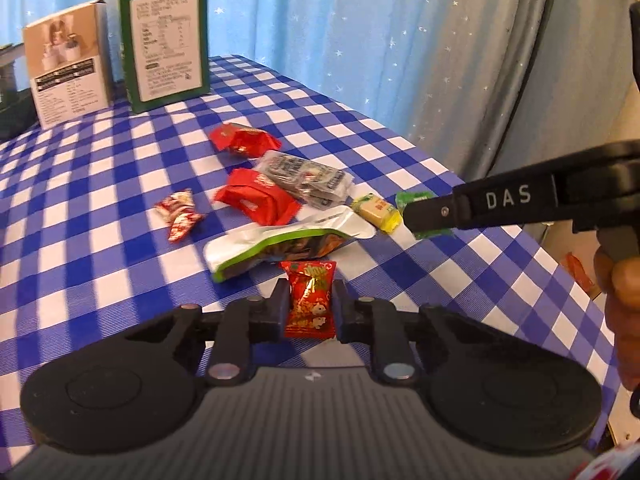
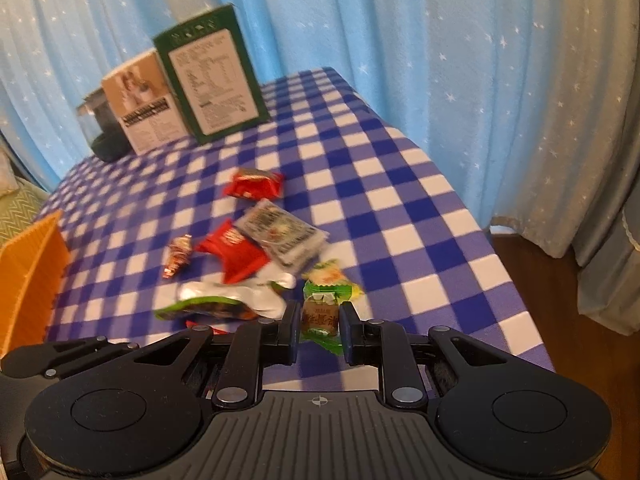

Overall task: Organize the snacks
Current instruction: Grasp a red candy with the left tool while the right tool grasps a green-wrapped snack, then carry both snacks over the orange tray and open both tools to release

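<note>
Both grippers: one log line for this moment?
left gripper: shut on red candy | right gripper: shut on green candy | remaining snacks: loose on checked tablecloth | orange basket: left edge

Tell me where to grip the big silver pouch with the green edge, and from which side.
Take the silver pouch by its flat, sealed silver end, coming from the yellow candy's side. That end lies thin and flat on the checked cloth, so the fingers can likely span it; the green-edged end bulges and looks too thick.
</note>
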